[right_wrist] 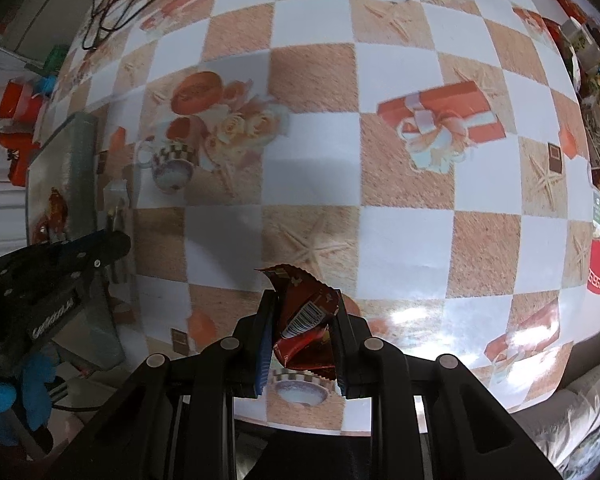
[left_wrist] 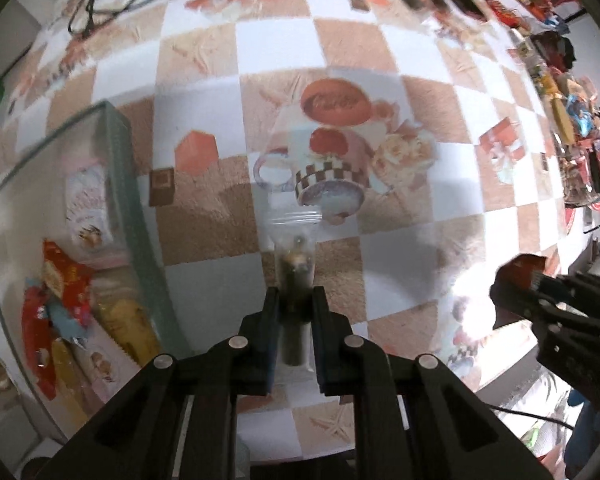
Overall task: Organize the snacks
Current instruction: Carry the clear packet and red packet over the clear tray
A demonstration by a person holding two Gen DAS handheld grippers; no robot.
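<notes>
Left view: our left gripper (left_wrist: 295, 300) pinches a clear packet (left_wrist: 296, 264) above the table (left_wrist: 400, 240), beside the bin (left_wrist: 140, 208), likely its destination.

Right view: our right gripper (right_wrist: 302, 320) clamps a red wrapper (right_wrist: 306, 316), held clear for carrying.

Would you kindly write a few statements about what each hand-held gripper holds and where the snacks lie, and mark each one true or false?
1. The left hand-held gripper is shut on a clear packet with dark contents. True.
2. The right hand-held gripper is open with nothing in it. False: it is shut on a red wrapper.
3. The glass-walled bin to the left already has snack packets in it. True.
4. The red wrapper lies flat on the tablecloth. False: it sits between the gripper's fingers.
5. More snacks lie along the right edge of the table. True.
</notes>
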